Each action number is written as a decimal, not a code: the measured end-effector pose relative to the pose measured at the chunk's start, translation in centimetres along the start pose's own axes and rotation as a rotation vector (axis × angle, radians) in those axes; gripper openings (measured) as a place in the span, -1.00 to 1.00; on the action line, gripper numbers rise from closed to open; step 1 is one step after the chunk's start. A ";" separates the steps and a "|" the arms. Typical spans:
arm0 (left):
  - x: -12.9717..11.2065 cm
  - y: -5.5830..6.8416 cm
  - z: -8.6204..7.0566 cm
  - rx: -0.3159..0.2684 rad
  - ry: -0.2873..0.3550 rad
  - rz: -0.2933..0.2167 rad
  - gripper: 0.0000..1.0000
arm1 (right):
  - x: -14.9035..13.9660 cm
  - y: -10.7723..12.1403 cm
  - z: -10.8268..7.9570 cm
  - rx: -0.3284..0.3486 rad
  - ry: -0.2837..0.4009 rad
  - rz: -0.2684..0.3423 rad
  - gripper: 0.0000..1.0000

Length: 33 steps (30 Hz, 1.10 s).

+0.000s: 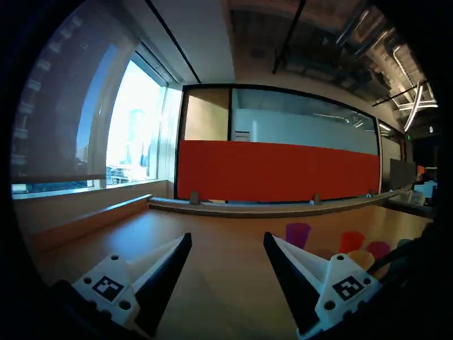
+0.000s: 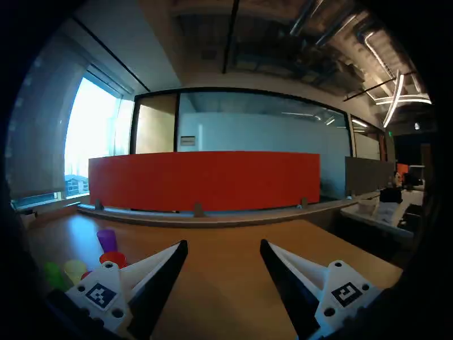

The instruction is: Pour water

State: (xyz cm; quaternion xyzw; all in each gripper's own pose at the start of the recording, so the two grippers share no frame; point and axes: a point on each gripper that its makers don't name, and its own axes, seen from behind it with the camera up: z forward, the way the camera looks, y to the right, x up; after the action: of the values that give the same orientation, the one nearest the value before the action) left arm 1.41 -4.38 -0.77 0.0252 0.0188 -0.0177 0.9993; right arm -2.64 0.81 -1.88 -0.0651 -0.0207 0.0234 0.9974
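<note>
Wooden table (image 2: 226, 232) ahead; coloured cups (image 1: 351, 241) stood right of left gripper (image 1: 226, 236), left of right gripper (image 2: 223, 242), both jaws spread, empty.

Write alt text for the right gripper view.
The right gripper, open and empty, is held over a wooden table. Purple, red, yellow and green cups cluster at its lower left; an orange partition stands behind the table.
</note>
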 end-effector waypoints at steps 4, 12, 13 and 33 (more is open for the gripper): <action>-0.7 -0.4 -0.3 0.022 0.001 0.023 0.88 | 0.2 -0.2 -0.3 -0.003 0.001 0.016 0.98; -0.2 -0.2 -0.8 0.027 0.025 0.008 0.88 | 0.2 -1.6 -0.5 0.017 0.000 0.013 0.98; -0.3 -0.1 -0.8 0.024 0.023 0.005 0.88 | 0.2 -1.7 -0.5 0.018 -0.001 0.011 0.98; -2.2 2.3 -0.6 -0.004 -0.016 0.022 0.88 | -0.2 -2.1 -0.7 0.027 -0.009 -0.007 0.99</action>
State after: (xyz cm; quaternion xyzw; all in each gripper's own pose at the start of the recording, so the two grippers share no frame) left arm -0.73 -1.95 -1.18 0.0234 0.0106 -0.0068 0.9996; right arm -2.70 -1.33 -2.27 -0.0516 -0.0251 0.0202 0.9981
